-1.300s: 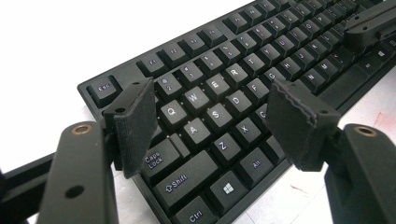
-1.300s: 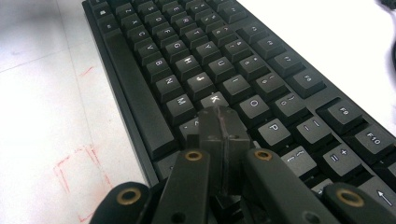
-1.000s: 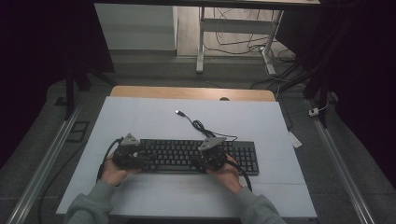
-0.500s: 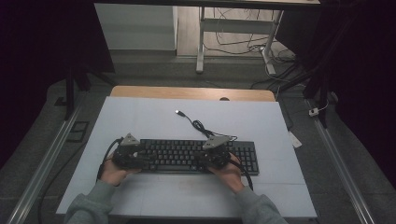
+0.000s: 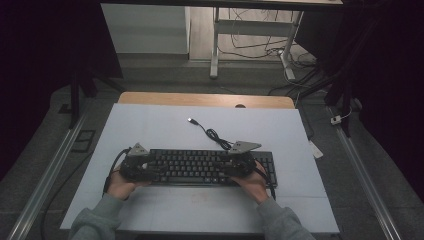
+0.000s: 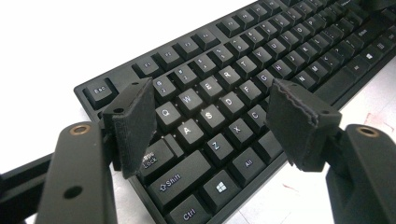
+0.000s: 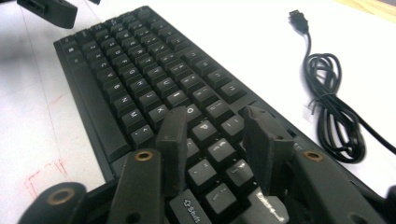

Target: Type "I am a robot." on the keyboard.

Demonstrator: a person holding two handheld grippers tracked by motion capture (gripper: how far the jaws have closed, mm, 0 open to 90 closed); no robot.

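1. Lying flat near the front of the white table (image 5: 150,120): black keyboard (image 5: 200,166), its cable (image 5: 212,134) coiled behind.
2. Hovering over its left keys, jaws apart, gripping nothing: left gripper (image 6: 210,112).
3. Just opening over the right-hand keys, nothing between the jaws: right gripper (image 7: 215,140).

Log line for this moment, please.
left gripper: open over keyboard left keys | right gripper: jaws just opening, nothing between, above right keys | cable: loose on table

A black keyboard (image 5: 200,167) with white lettering and black cable (image 5: 212,134) lies on a white table (image 5: 150,125).
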